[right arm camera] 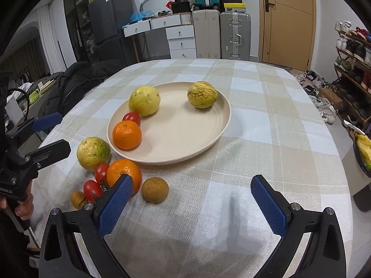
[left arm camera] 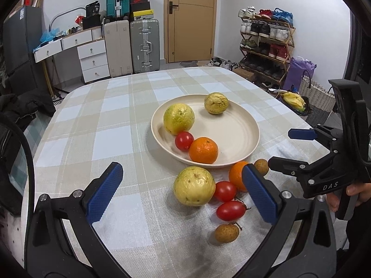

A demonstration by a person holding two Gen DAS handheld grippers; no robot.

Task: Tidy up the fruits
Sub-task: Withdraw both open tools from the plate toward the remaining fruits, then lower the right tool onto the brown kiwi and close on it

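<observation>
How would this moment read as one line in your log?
left gripper: open, empty | right gripper: open, empty | plate: four fruits | tablecloth: six fruits left

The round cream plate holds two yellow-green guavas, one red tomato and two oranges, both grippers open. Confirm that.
Wrong on one count: the round cream plate holds only one orange; the second orange sits on the checked tablecloth, as the right wrist view shows. The rest stands.

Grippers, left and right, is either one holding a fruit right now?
Neither. The left gripper and right gripper are both open and empty above the checked tablecloth.
</observation>
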